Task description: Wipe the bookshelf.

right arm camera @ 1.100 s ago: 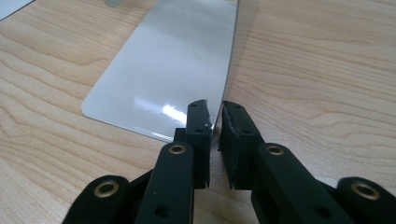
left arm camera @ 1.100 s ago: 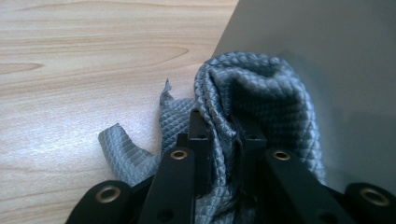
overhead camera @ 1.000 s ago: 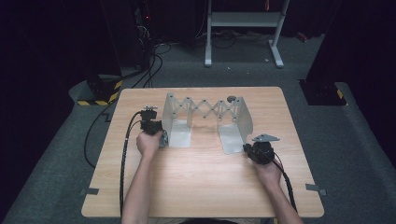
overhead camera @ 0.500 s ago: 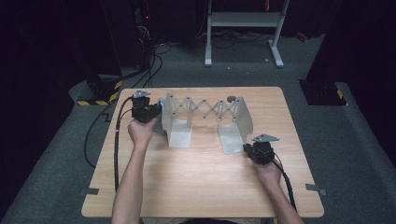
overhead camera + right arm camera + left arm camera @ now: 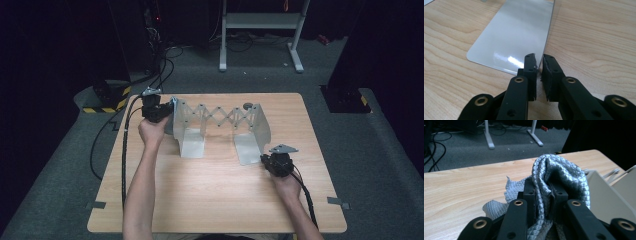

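At the rack's left end | left tongs (image 5: 543,202) clamped on grey quilted cloth (image 5: 559,175), beside silver accordion metal rack (image 5: 220,127) on the desk (image 5: 210,195) | right tongs (image 5: 539,75) pinch the rack's right foot plate (image 5: 514,35) | keep rack pinned, lift cloth clear, drape evenly.

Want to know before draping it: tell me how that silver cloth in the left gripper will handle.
Likely floppy: the silver cloth bunches in soft folds between the left gripper jaws. Probably light for its size. Its quilted surface may grip rather than slip.
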Motion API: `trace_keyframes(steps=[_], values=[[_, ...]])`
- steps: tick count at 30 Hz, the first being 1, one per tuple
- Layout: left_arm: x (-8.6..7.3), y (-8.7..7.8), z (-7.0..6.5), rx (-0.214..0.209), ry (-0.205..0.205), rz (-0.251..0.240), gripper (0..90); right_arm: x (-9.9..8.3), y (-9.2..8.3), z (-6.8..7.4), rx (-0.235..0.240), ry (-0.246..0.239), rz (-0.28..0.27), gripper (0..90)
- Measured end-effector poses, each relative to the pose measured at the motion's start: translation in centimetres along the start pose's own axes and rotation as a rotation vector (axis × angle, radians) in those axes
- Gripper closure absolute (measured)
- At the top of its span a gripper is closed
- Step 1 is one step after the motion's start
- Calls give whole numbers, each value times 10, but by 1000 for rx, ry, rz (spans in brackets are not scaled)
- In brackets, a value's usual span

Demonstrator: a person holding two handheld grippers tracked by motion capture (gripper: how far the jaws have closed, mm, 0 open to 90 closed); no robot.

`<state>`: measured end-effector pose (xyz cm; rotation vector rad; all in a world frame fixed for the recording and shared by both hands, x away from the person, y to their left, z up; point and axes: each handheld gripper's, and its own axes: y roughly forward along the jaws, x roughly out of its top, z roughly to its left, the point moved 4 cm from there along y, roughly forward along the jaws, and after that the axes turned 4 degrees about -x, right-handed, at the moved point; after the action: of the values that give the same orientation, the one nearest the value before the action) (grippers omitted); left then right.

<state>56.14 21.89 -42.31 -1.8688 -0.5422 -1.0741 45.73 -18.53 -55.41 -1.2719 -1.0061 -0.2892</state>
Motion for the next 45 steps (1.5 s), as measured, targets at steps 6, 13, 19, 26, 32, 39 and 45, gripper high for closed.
trace_keyframes(steps=[6,13,19,26,32,39,45], values=[[-13,11,4,1,-13,43,783,-1,-1,1,-7,-1,-1,822],[-40,19,8,-12,-55,92,783,-1,-1,1,-6,-1,-1,822],[-63,29,11,-5,-78,145,782,-1,-1,1,-4,3,0,823],[-84,26,9,-1,-63,207,781,-1,-1,1,-7,0,-1,822],[-98,15,2,-10,-62,211,780,-1,-1,1,-9,-3,-1,822],[-114,-4,-9,-18,-24,247,772,-1,-1,1,-5,1,-1,822],[-131,-23,-16,-47,-6,264,756,-1,-1,0,8,15,3,822]])
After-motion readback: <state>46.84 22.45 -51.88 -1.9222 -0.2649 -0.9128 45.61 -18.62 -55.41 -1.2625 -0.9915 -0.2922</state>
